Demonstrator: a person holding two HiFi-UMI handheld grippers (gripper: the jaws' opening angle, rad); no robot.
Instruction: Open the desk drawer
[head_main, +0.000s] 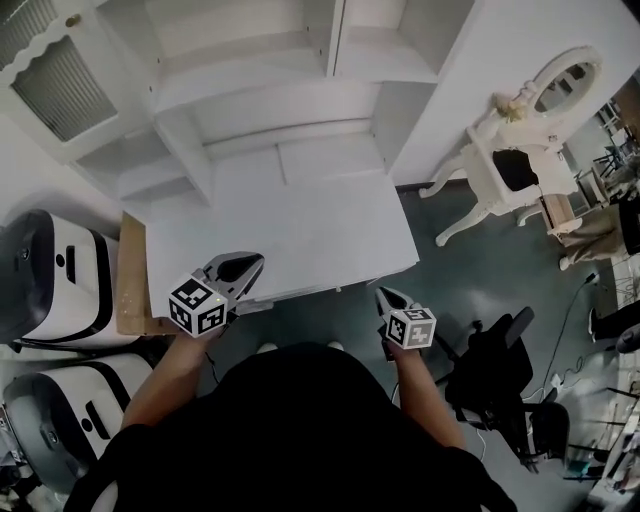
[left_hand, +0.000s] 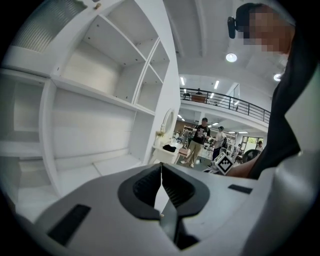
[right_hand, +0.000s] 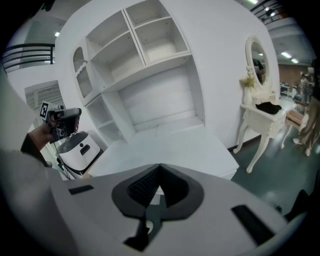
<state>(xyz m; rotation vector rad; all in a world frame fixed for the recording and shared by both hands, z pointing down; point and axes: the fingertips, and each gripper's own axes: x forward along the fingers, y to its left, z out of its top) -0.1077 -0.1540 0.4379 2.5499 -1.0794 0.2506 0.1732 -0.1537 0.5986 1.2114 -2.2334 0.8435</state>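
A white counter (head_main: 300, 225) with open shelves (head_main: 260, 90) rising from its back edge fills the middle. Two white machines (head_main: 55, 285) stand past its left edge, and a sheet of cardboard (head_main: 131, 270) lies along that edge. A white dressing table (head_main: 505, 165) with an oval mirror stands beyond the far right corner, and a black office chair (head_main: 500, 375) stands off the near right corner. The drawer would sit under the near edge, but only a thin front strip shows there and I cannot pick it out. The left tool (head_main: 252, 264) hangs over the near edge, left of centre, with its jaws together and nothing between them. The right tool (head_main: 386, 293) is just in front of the near edge by the right corner, its jaws also together and empty.
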